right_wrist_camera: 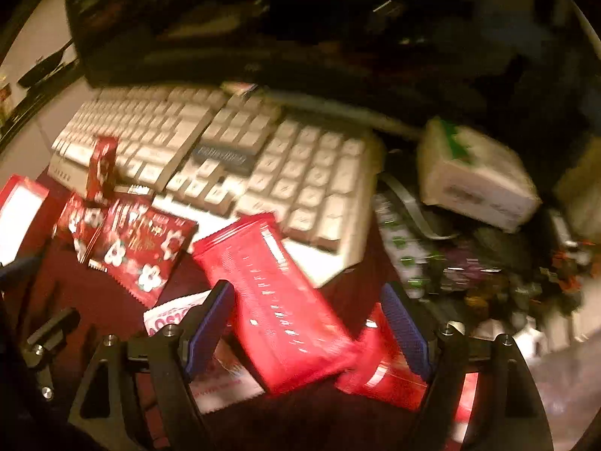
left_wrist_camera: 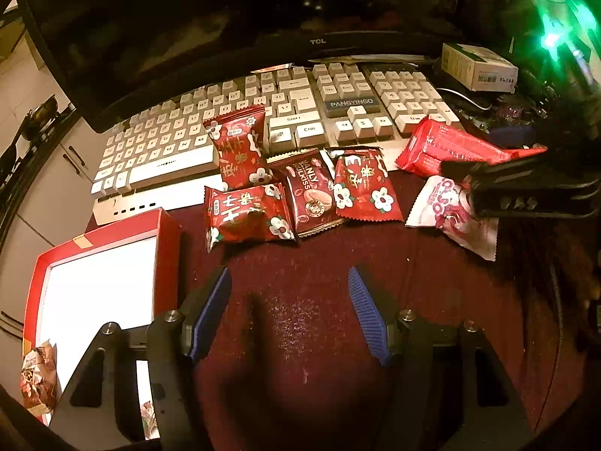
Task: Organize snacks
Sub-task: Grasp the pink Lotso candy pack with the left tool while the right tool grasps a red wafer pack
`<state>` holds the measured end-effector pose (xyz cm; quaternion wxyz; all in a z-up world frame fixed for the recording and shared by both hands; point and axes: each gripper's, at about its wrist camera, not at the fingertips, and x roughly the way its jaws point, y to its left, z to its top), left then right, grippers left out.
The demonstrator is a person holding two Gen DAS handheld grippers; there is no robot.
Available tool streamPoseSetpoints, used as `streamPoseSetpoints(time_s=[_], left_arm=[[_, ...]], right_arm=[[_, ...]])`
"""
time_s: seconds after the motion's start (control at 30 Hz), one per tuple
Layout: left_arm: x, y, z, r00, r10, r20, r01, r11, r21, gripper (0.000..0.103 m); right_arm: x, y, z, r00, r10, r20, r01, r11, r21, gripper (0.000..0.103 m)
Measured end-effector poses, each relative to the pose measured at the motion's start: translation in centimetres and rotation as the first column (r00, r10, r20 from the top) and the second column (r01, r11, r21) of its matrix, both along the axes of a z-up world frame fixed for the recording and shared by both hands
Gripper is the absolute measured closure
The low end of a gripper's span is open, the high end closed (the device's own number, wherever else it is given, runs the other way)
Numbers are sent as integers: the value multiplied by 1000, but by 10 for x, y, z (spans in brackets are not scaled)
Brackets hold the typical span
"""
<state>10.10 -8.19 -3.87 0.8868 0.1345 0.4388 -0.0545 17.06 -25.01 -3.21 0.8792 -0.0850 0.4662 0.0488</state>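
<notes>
A dark red tabletop (left_wrist_camera: 319, 300) holds a scatter of snack packets in front of a beige keyboard (left_wrist_camera: 263, 112). The left hand-held gripper (left_wrist_camera: 289, 282) hovers low over bare tabletop, its blue-padded jaws spread wide with nothing between them. Ahead of it lies a row of red flowered packets: one leaning up against the keyboard (left_wrist_camera: 238, 146), one lying flat below it (left_wrist_camera: 246, 216), a dark brown-red cookie packet (left_wrist_camera: 310, 191) in the middle, and another flowered packet (left_wrist_camera: 362, 186) on the right, their edges touching or overlapping. Further right sit a long plain red packet (left_wrist_camera: 447, 148) and a white and pink packet (left_wrist_camera: 450, 212). A red box with a white inside (left_wrist_camera: 101, 282) stands open at the left, beside the keyboard's near corner. The right hand-held gripper (right_wrist_camera: 308, 297) is over the long red packet (right_wrist_camera: 278, 300), jaws spread wide on either side of it without touching it; this view is blurred. The white and pink packet (right_wrist_camera: 176, 314) peeks out beside its left finger. A small white carton (left_wrist_camera: 479, 65) rests past the keyboard's right end, and a dark monitor (left_wrist_camera: 188, 30) stands behind.
</notes>
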Motion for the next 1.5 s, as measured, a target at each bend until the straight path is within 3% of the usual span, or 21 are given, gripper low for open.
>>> streamPoseSetpoints(time_s=[0.17, 0.23, 0.4, 0.63, 0.87, 1.07, 1.17, 1.23, 1.37, 1.5], left_arm=[[-1, -2, 1, 1000, -1, -3, 1, 1000, 5, 39], [-3, -4, 3, 1000, -2, -3, 2, 1000, 9, 39], [-10, -6, 10, 1000, -1, 8, 1, 1000, 12, 39], [-13, -17, 16, 1000, -9, 7, 9, 1000, 17, 39], [7, -48, 18, 999, 21, -39, -23, 999, -43, 39], [29, -75, 7, 992, 88, -87, -95, 992, -79, 39], [35, -81, 4, 988, 131, -82, -137, 988, -68, 27], [39, -85, 1, 987, 143, -80, -148, 987, -66, 25], [44, -96, -12, 983, 120, -137, -130, 990, -63, 19], [40, -107, -20, 994, 84, -77, -87, 996, -36, 18]], right_arm=[[6, -5, -12, 999, -2, -47, 7, 996, 91, 18], [6, -13, -16, 996, -9, -86, 22, 989, 148, 29], [-24, -14, -13, 998, 0, -66, 9, 990, 138, 56], [-93, -36, -11, 999, -27, -47, 38, 965, 261, 57], [-156, -65, -12, 989, -147, -26, 149, 960, 237, 57], [-165, -66, -12, 987, -158, -3, 154, 963, 221, 56], [-165, -66, -13, 987, -159, 5, 154, 962, 224, 56], [-165, -68, -13, 988, -156, 8, 150, 960, 236, 55], [-166, -66, -13, 989, -147, 12, 140, 961, 238, 51], [-165, -64, -14, 989, -149, 20, 141, 963, 230, 49]])
